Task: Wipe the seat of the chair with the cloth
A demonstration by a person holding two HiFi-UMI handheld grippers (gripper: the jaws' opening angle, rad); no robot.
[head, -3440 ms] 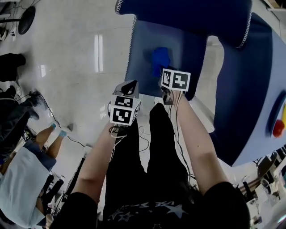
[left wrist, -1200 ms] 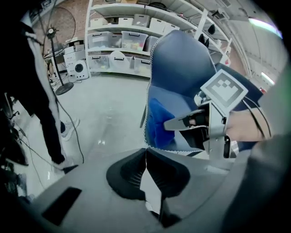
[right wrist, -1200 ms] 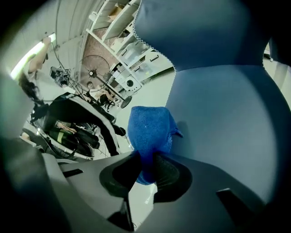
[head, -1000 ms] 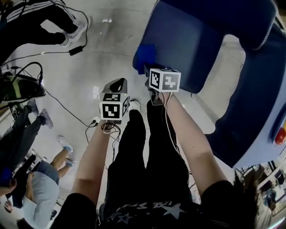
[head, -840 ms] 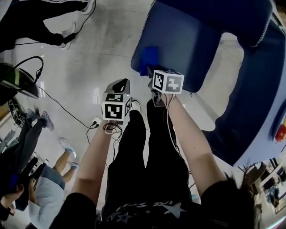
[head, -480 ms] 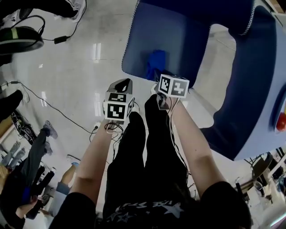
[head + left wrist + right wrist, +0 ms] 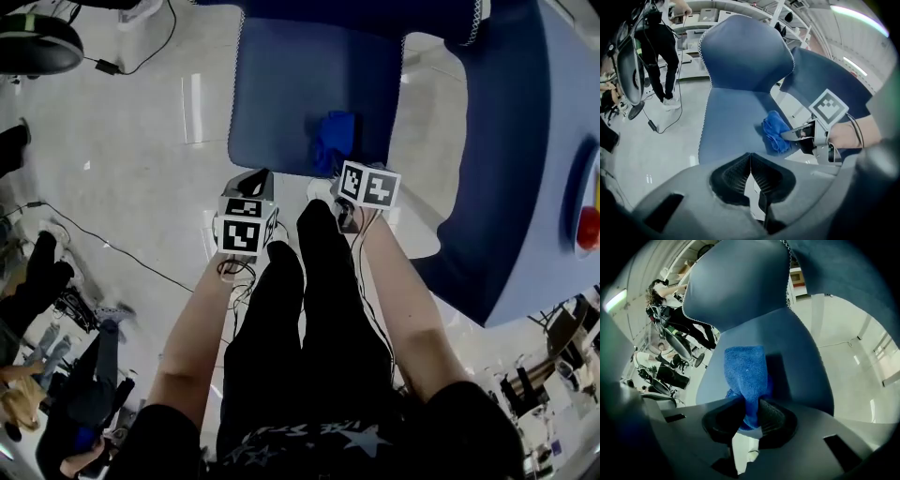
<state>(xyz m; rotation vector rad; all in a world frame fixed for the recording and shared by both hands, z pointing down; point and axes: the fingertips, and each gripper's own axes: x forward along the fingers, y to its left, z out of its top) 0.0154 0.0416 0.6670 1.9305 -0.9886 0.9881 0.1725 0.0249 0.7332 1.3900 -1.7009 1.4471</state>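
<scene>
The right gripper pinches the cloth tight so it can rub the seat. The cloth sits near the seat's front edge, probably touching it. The left gripper is closed on nothing and waits beside, out of the way.

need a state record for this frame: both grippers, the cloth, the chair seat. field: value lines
right gripper: shut on the blue terry cloth
left gripper: shut, nothing between its jaws
cloth position: lying on the blue padded chair seat, near its front edge, right of middle
left gripper position: short of the seat's front edge, over the glossy pale floor, apart from the cloth
blue chair backrest: upright, neither gripper on it
</scene>
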